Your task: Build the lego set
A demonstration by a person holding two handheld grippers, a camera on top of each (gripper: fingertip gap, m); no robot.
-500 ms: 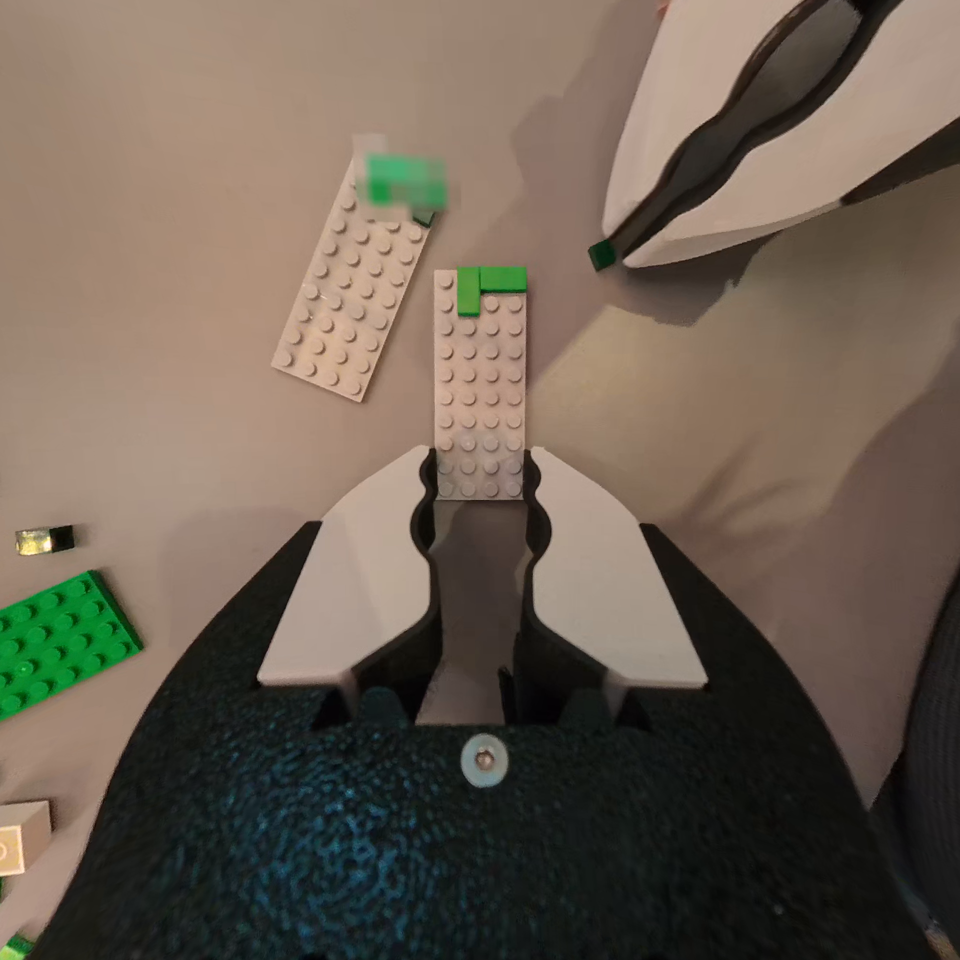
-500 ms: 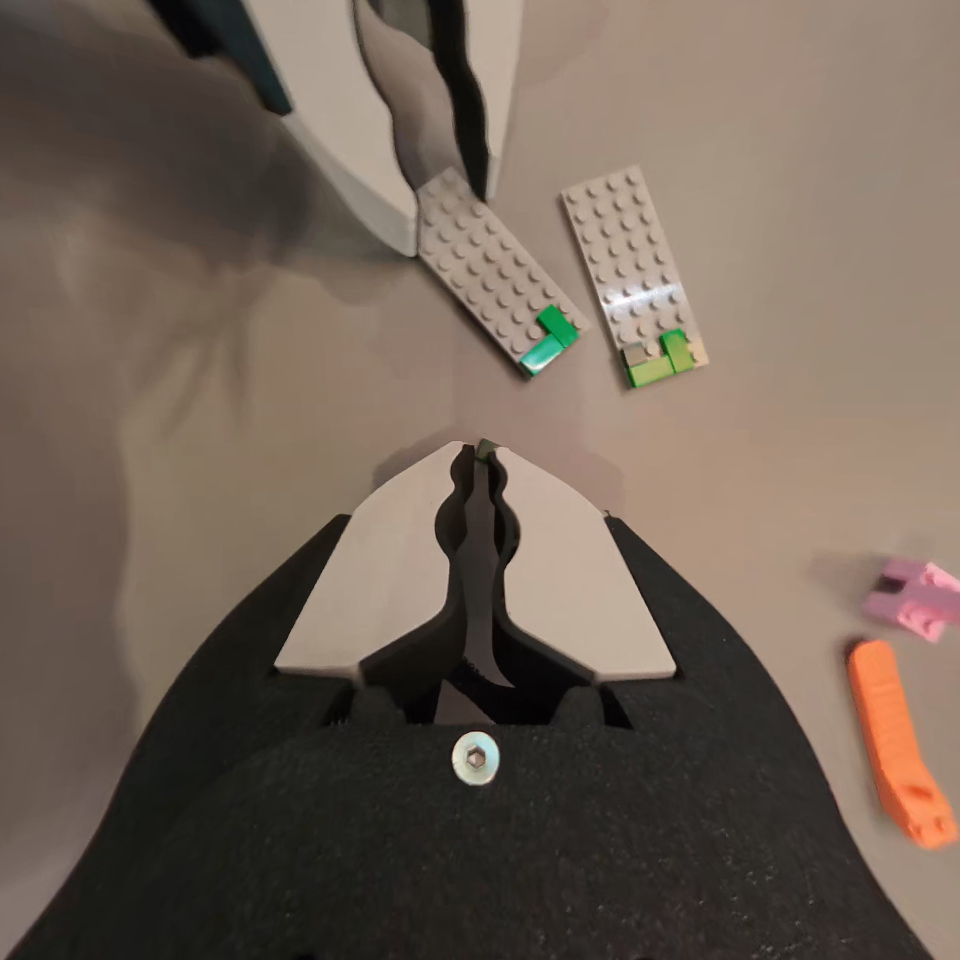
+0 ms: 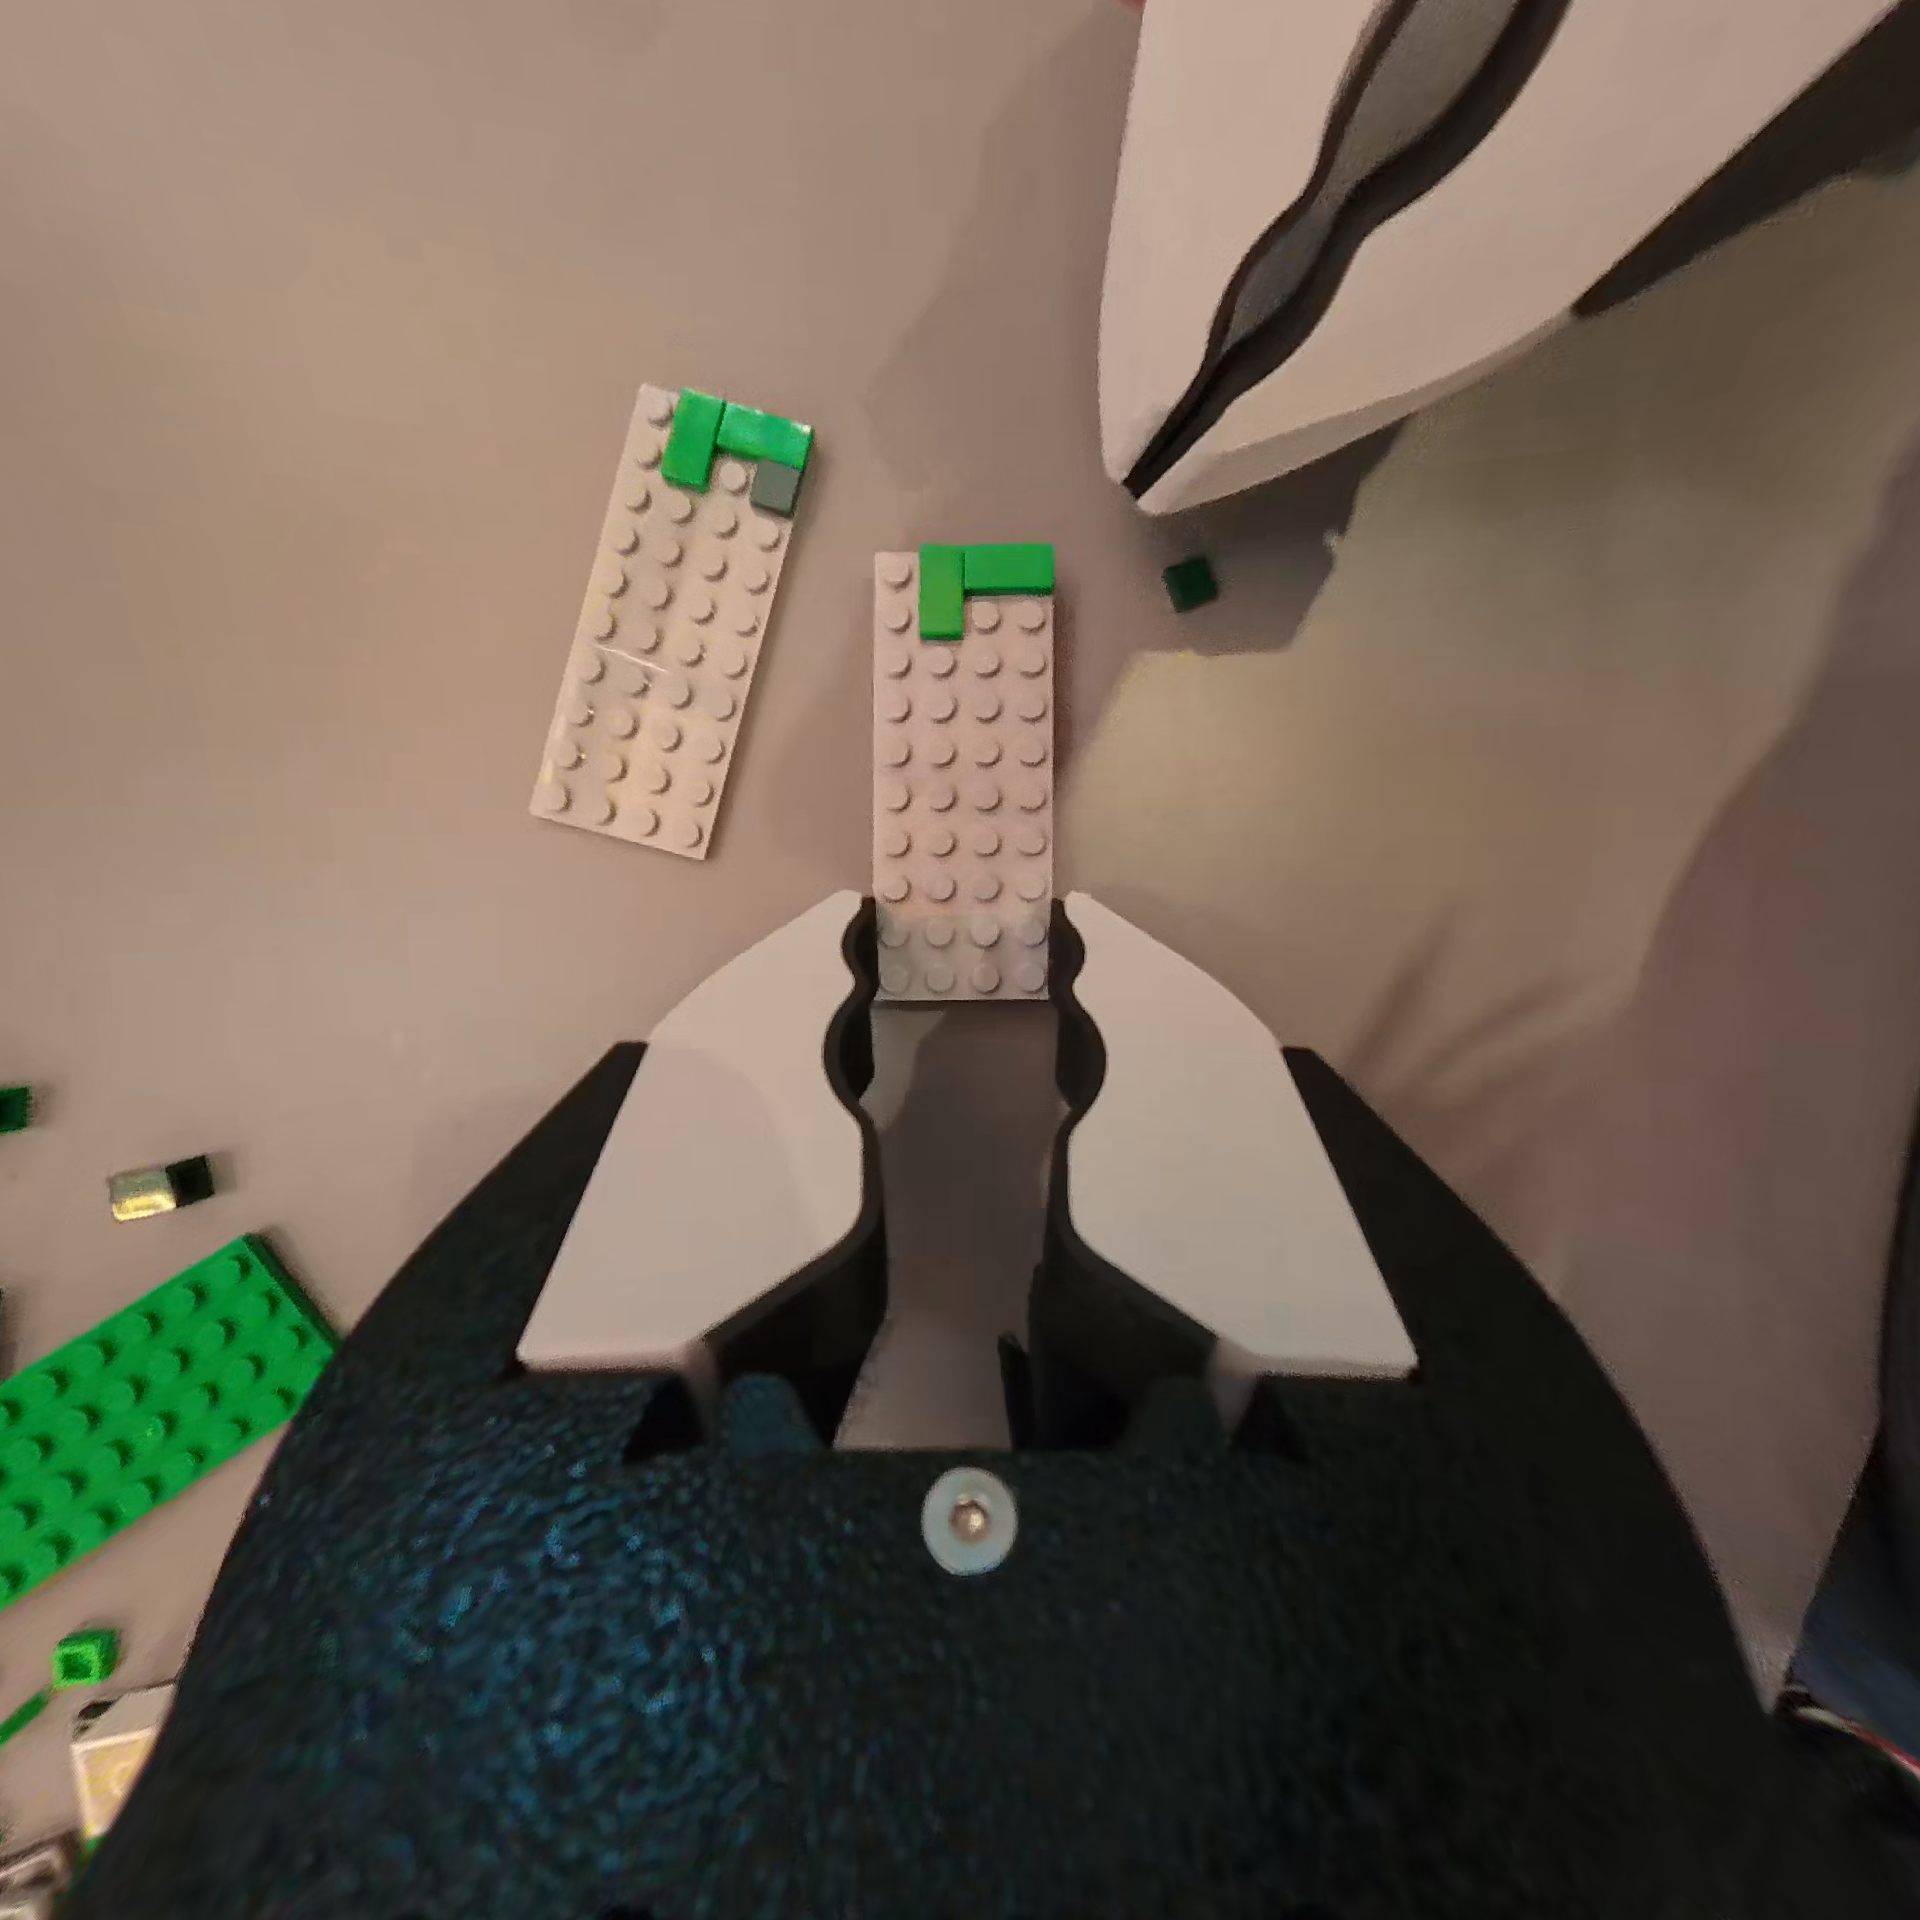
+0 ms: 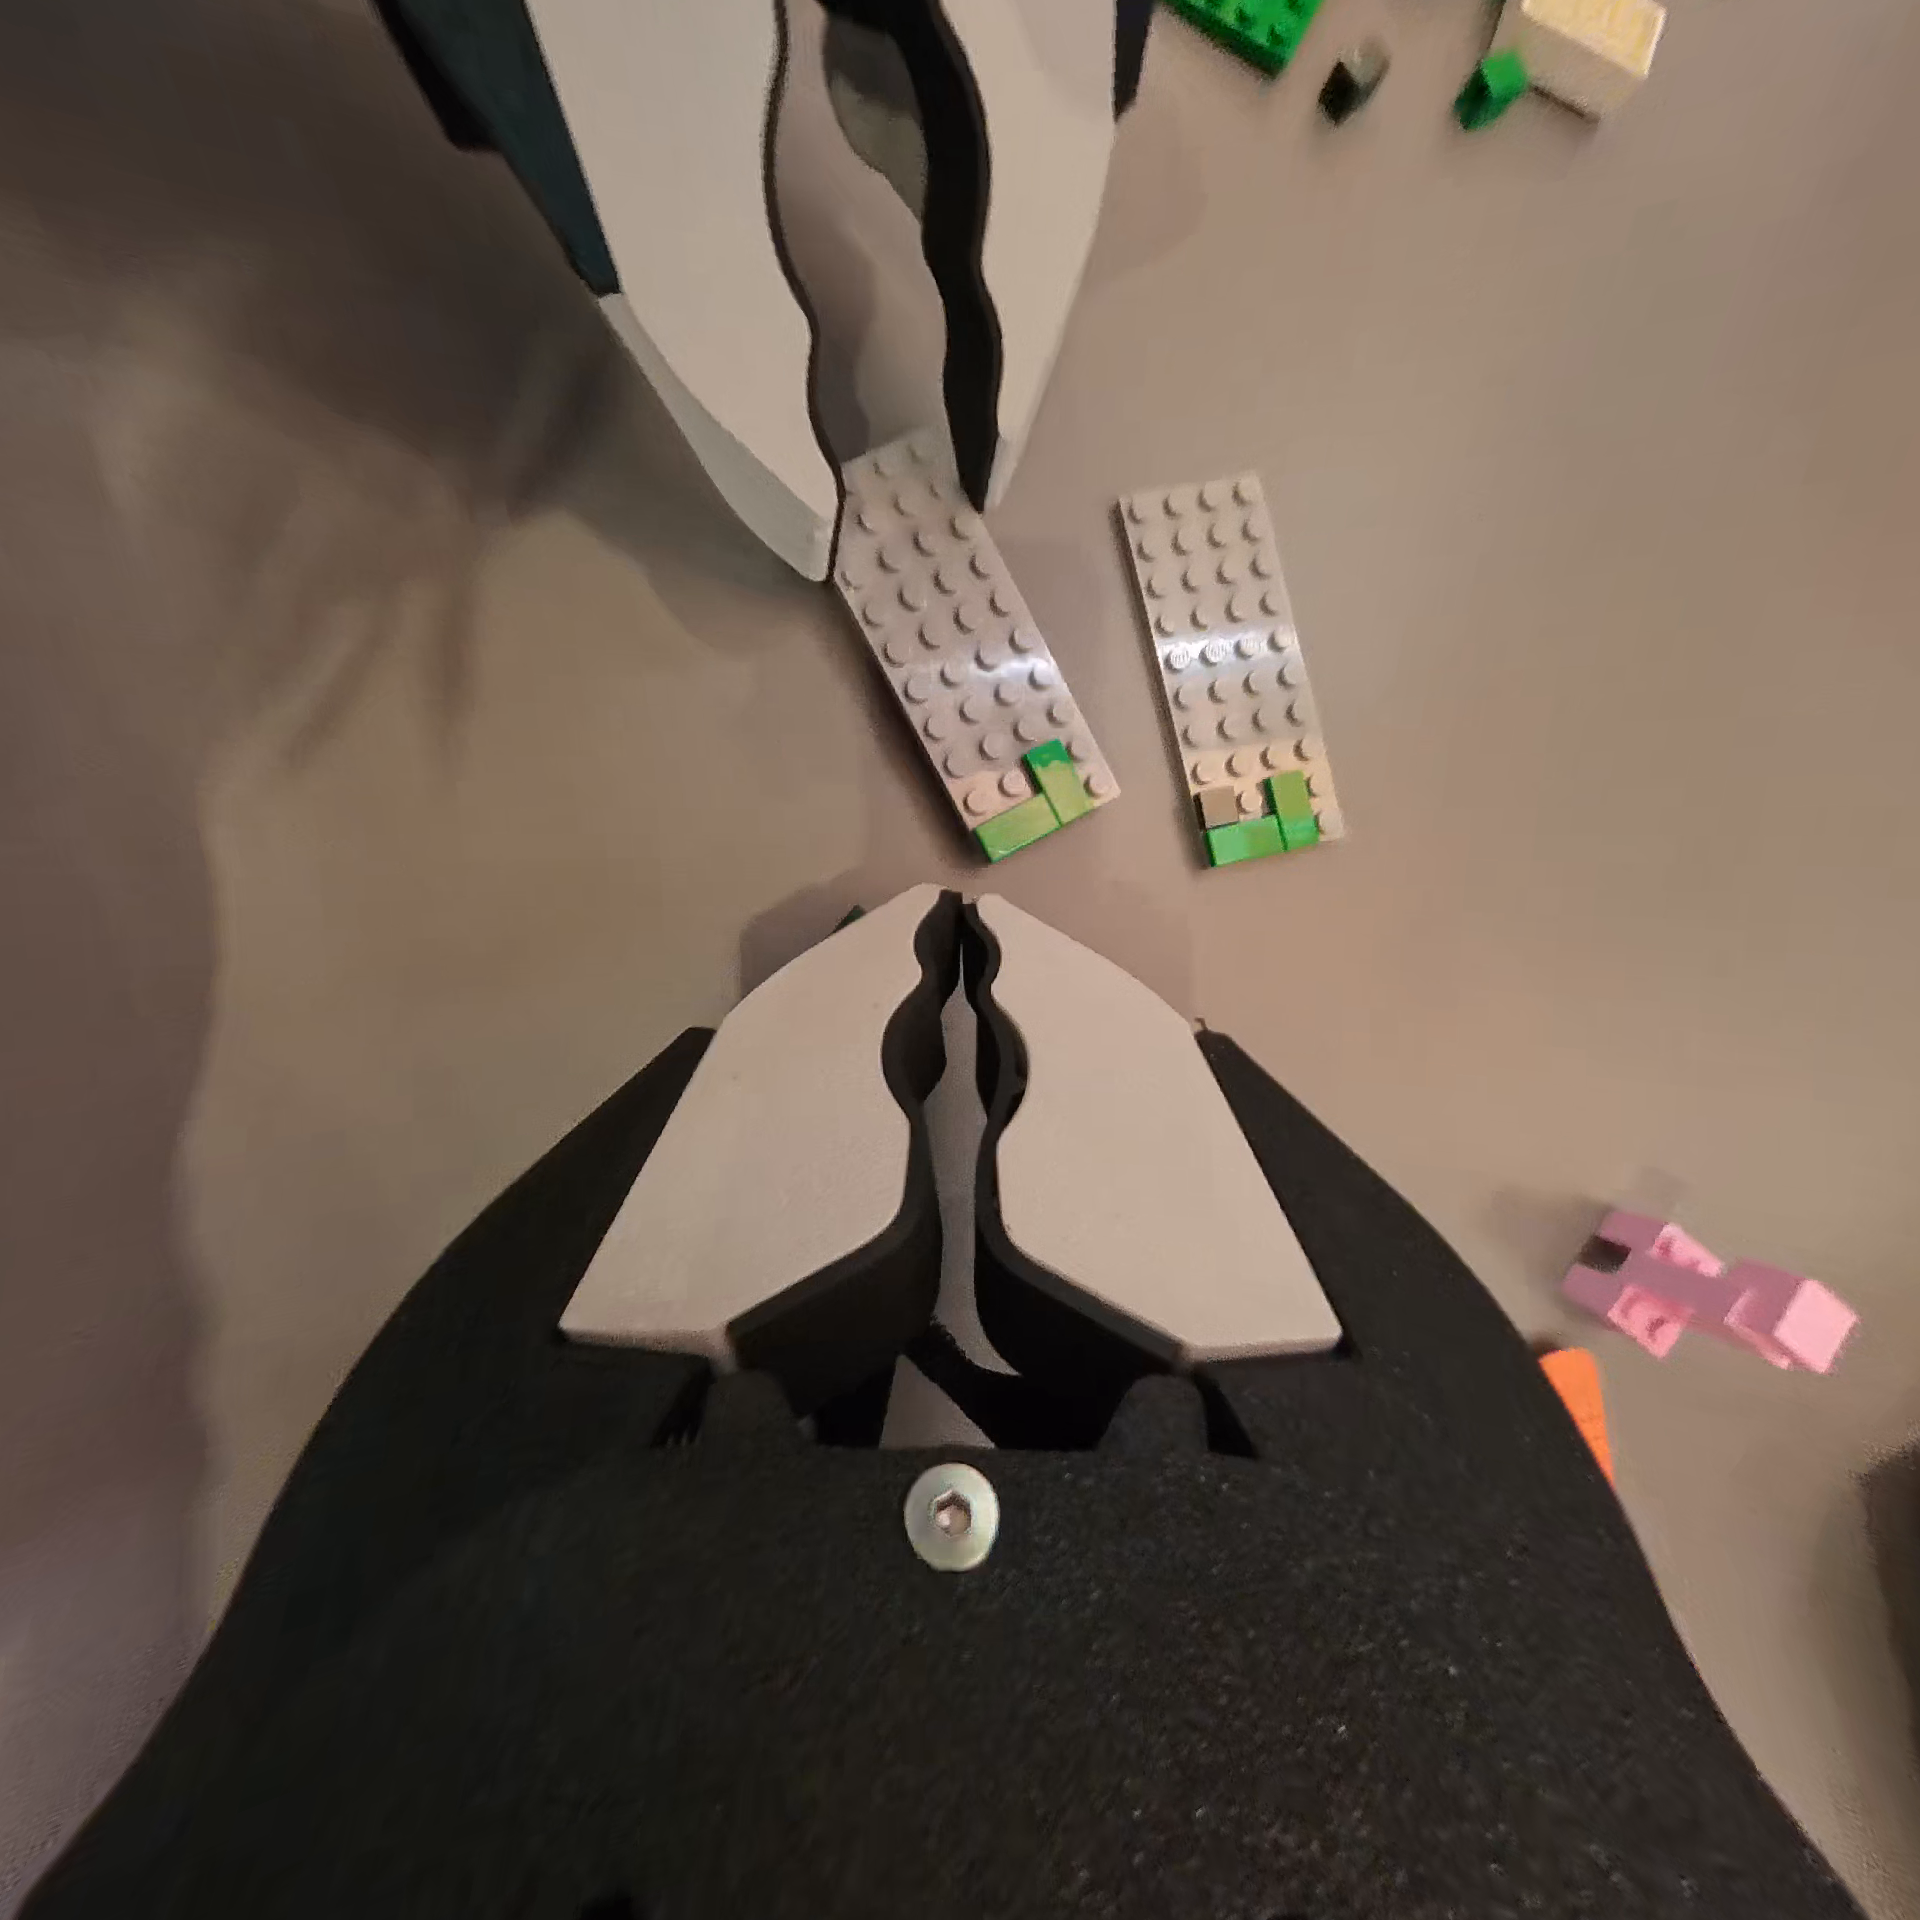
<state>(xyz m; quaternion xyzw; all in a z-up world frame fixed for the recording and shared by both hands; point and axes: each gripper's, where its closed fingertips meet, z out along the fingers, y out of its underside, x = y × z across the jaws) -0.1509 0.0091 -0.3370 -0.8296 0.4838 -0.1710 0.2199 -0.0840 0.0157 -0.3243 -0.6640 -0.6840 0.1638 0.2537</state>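
Lego, a long grey studded plate with two green tiles at its far end, is lying flat on the grey counter, the left gripper clamping its near end (steady it). A small dark green tile is lying beside it.

Seen from the right wrist, the right gripper is sitting pinched together, empty; it should be regrasping that tile squarely.

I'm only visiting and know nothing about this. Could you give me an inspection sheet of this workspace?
Surface: plain grey table.
Job's things: held grey plate with two green tiles; loose grey plate beside it, apart; small dark green tile lying loose.
Clutter: green plate, pink figure, orange tool, cream block.
Grippers: left hand-held gripper shut on held grey plate; right hand-held gripper shut, empty.
Cables: nothing seen.
Surroundings: dark fabric at the edge.
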